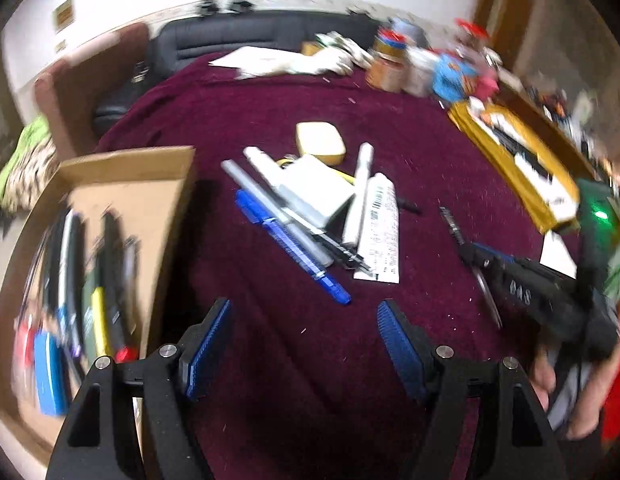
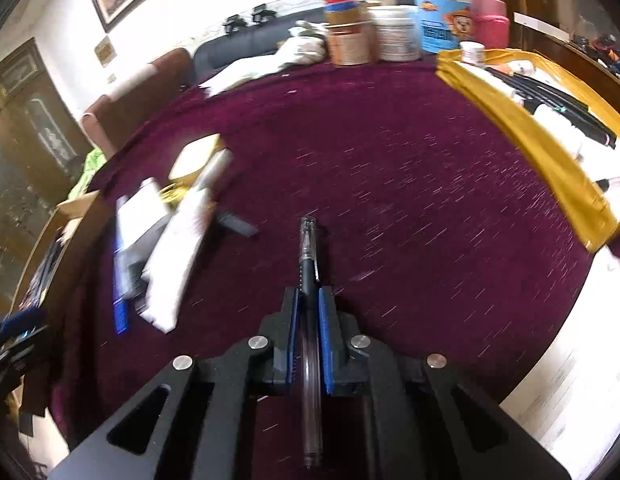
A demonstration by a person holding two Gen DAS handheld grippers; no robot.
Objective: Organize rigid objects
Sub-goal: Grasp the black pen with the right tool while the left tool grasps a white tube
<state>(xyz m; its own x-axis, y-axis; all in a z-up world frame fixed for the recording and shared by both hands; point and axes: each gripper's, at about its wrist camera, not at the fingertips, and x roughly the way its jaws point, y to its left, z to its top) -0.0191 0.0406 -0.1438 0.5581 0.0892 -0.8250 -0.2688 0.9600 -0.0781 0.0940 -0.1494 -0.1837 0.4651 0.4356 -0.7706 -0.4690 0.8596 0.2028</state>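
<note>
While clamped in blue ribbed pads [image 2: 325,336], slim clear pen [image 2: 309,256], maroon cloth [image 2: 410,184]

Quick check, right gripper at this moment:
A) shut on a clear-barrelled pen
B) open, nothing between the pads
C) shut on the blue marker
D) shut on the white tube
A: in the right wrist view the right gripper has its blue pads pressed on a clear-barrelled pen, which sticks out ahead of the jaws; the blue marker and white tube lie on the maroon cloth.
</note>
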